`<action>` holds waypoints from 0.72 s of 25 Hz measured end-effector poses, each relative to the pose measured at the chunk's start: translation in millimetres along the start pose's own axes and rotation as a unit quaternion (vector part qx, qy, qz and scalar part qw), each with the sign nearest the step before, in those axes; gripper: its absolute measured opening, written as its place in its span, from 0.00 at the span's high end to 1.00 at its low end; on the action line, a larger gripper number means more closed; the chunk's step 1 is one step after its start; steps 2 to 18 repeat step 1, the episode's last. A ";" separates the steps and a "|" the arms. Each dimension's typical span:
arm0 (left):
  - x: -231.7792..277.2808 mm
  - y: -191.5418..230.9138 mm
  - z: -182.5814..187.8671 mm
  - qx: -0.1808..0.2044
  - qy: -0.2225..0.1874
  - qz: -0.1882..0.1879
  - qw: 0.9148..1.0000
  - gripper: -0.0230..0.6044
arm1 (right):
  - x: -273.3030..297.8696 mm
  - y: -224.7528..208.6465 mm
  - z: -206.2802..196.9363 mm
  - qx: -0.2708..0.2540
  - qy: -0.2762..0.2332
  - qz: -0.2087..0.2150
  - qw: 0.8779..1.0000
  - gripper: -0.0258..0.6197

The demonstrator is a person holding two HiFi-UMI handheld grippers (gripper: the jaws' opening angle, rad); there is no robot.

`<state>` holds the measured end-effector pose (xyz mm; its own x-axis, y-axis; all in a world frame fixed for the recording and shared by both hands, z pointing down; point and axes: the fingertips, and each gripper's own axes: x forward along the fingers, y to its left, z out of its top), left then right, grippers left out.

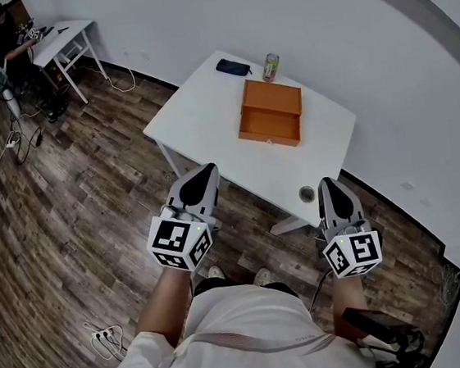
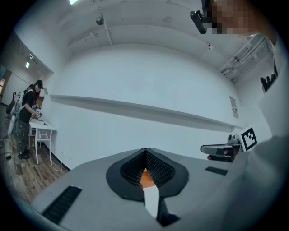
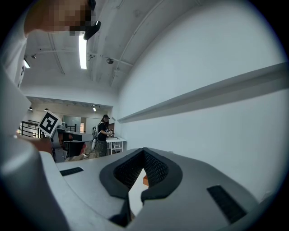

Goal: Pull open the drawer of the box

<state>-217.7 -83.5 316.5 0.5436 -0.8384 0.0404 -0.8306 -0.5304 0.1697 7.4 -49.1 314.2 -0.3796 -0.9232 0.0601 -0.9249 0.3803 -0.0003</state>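
An orange box lies flat on the white table, its drawer front with a small handle facing me. My left gripper hangs in the air short of the table's near edge, jaws shut and empty. My right gripper is level with it on the right, also shut with nothing held. In the left gripper view a sliver of the box shows under the closed tips. The right gripper view shows a small orange corner of the box behind its closed jaws.
On the table's far side stand a can and a dark blue case. A round cable hole sits near the front corner. A person works at a second white desk far left. A power strip lies on the wooden floor.
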 end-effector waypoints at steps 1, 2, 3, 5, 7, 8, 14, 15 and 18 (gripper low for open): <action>1.3 -1.6 -0.1 0.000 0.000 -0.001 1.000 0.95 | -0.4 -1.4 0.1 -0.001 0.000 0.000 1.000 0.96; 1.3 -1.6 -0.1 0.000 0.000 -0.001 1.000 0.95 | -0.4 -1.4 0.1 -0.001 0.000 0.000 1.000 0.96; 1.3 -1.6 -0.1 0.000 0.000 -0.001 1.000 0.95 | -0.4 -1.4 0.1 -0.001 0.000 0.000 1.000 0.96; 1.3 -1.6 -0.1 0.000 0.000 -0.001 1.000 0.95 | -0.4 -1.4 0.1 -0.001 0.000 0.000 1.000 0.96; 1.3 -1.6 -0.1 0.000 0.000 -0.001 1.000 0.95 | -0.4 -1.4 0.1 -0.001 0.000 0.000 1.000 0.96; 1.3 -1.6 -0.1 0.000 0.000 -0.001 1.000 0.95 | -0.4 -1.4 0.1 -0.001 0.000 0.000 1.000 0.96; 1.3 -1.6 -0.1 0.000 0.000 -0.001 1.000 0.95 | -0.4 -1.4 0.1 -0.001 0.000 0.000 1.000 0.96; 1.3 -1.6 -0.1 0.000 0.000 -0.001 1.000 0.95 | -0.4 -1.4 0.1 -0.001 0.000 0.000 1.000 0.96; 1.3 -1.6 -0.1 0.000 0.000 -0.001 1.000 0.95 | -0.4 -1.4 0.1 -0.001 0.000 0.000 1.000 0.96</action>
